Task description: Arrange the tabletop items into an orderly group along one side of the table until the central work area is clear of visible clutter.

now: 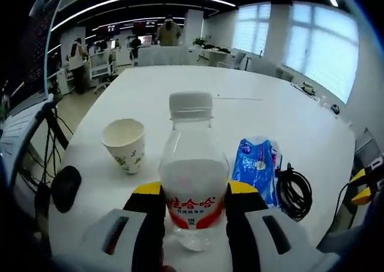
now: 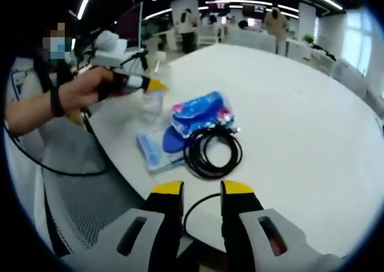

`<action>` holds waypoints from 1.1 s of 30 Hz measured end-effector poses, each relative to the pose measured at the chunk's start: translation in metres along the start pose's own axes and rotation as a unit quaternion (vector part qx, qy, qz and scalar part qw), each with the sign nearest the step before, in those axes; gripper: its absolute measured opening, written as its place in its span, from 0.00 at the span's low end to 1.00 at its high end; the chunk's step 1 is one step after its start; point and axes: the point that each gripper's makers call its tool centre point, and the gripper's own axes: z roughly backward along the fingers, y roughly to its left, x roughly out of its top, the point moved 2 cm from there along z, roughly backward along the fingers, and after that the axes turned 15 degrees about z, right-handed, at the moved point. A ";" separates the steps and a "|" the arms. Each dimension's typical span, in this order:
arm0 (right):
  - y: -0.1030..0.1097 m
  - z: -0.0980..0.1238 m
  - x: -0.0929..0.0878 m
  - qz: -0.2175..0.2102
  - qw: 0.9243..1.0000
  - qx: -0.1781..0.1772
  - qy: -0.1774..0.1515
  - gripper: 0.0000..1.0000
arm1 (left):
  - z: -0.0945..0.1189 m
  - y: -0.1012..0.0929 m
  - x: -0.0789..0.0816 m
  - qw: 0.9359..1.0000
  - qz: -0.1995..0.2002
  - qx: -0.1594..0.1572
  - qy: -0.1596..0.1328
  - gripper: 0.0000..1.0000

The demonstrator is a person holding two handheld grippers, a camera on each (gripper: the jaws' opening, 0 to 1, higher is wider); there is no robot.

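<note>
Left hand-held gripper (image 1: 195, 194) clamps upright water bottle (image 1: 193, 170) at worktop (image 1: 180, 86) near edge, between paper cup (image 1: 125, 145) and blue packet (image 1: 257, 167); right hand-held gripper (image 2: 201, 191) open, empty, near coiled black cable (image 2: 211, 152).

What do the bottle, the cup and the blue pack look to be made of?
Bottle: clear glossy plastic, see-through body, white ribbed cap. Cup: likely matte paper, white with a small printed pattern. Blue pack: shiny plastic film, crinkled with highlights; contents cannot be told.
</note>
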 end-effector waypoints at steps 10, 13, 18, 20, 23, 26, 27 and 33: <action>0.005 -0.004 -0.001 0.004 1.000 0.000 0.002 0.22 | 0.013 0.001 -0.008 1.000 -0.020 0.002 -0.024 0.38; 0.004 -0.006 0.001 0.006 1.000 -0.002 0.001 0.22 | 0.019 0.001 -0.014 0.999 -0.025 0.003 -0.030 0.38; 0.004 -0.009 0.006 0.010 1.000 -0.002 -0.003 0.22 | 0.027 -0.003 -0.021 0.998 -0.041 0.006 -0.037 0.38; 0.003 -0.009 0.008 0.012 1.000 -0.003 -0.004 0.22 | 0.032 -0.003 -0.024 0.998 -0.043 0.009 -0.038 0.38; 0.001 -0.010 0.009 0.016 1.000 -0.003 -0.006 0.22 | 0.037 -0.003 -0.030 0.998 -0.058 0.016 -0.032 0.38; 0.001 -0.010 0.010 0.019 1.000 -0.002 -0.007 0.22 | 0.040 -0.003 -0.032 0.998 -0.053 0.018 -0.034 0.38; 0.001 -0.010 0.009 0.020 1.000 -0.002 -0.007 0.22 | 0.040 -0.003 -0.032 0.998 -0.054 0.019 -0.035 0.38; 0.004 -0.012 0.003 0.021 1.000 0.002 -0.003 0.22 | 0.040 -0.003 -0.031 0.997 -0.056 0.026 -0.045 0.38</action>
